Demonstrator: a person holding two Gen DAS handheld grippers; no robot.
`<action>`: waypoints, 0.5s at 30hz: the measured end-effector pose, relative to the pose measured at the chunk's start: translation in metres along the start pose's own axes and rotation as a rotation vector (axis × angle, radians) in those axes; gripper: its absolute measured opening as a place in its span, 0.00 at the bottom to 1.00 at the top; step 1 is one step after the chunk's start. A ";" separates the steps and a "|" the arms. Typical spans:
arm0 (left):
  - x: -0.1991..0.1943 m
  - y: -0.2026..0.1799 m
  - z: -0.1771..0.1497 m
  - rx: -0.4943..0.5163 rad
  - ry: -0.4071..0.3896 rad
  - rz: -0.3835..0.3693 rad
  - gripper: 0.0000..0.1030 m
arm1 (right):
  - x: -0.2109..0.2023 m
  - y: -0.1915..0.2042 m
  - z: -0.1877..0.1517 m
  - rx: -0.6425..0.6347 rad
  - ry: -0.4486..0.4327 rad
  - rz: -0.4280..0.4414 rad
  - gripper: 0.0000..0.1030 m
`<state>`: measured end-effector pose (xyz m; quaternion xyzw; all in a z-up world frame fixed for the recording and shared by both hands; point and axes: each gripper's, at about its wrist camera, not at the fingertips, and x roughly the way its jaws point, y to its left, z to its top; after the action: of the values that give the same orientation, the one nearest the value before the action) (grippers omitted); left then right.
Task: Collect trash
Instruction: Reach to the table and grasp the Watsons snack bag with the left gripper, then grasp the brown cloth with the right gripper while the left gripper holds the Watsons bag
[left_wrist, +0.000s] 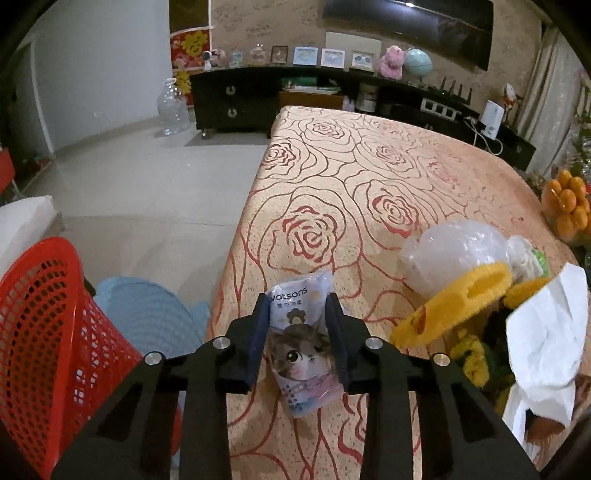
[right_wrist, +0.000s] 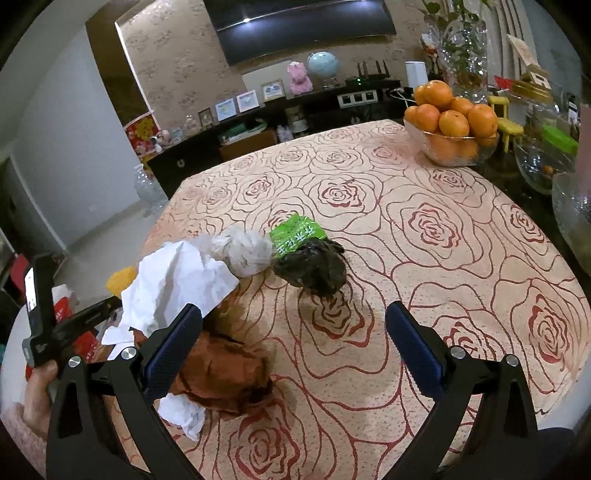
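Note:
My left gripper (left_wrist: 297, 302) is shut on a small Watsons tissue packet (left_wrist: 306, 365) printed with a cartoon cat, at the near left edge of the rose-patterned table (left_wrist: 369, 177). My right gripper (right_wrist: 293, 314) stands open just above the cloth with nothing between its fingers. A little beyond it lies a dark crumpled bag (right_wrist: 314, 269) with a green wrapper (right_wrist: 295, 234). A white plastic ball (right_wrist: 243, 254), crumpled white paper (right_wrist: 181, 280) and brown paper (right_wrist: 221, 376) lie to its left, the brown paper against the left finger.
A red mesh basket (left_wrist: 44, 332) stands left of the table, beside a blue mat (left_wrist: 147, 317). Yellow foam pieces (left_wrist: 461, 302), a clear plastic wad (left_wrist: 454, 251) and white paper (left_wrist: 546, 339) lie right of the left gripper. A glass bowl of oranges (right_wrist: 454, 122) sits far right.

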<state>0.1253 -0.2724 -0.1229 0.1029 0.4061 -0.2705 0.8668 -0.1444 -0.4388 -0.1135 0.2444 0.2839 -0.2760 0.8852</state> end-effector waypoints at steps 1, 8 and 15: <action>-0.002 0.000 -0.002 -0.001 0.000 -0.006 0.27 | 0.000 -0.001 0.000 0.003 0.000 -0.002 0.94; -0.022 0.000 -0.017 0.013 -0.007 -0.044 0.25 | 0.001 -0.011 0.001 0.030 -0.009 -0.034 0.94; -0.058 0.007 -0.028 0.016 -0.058 -0.045 0.24 | 0.000 -0.010 0.001 0.030 -0.014 0.015 0.94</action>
<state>0.0806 -0.2327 -0.0976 0.0928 0.3810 -0.2959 0.8710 -0.1501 -0.4465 -0.1156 0.2578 0.2717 -0.2753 0.8854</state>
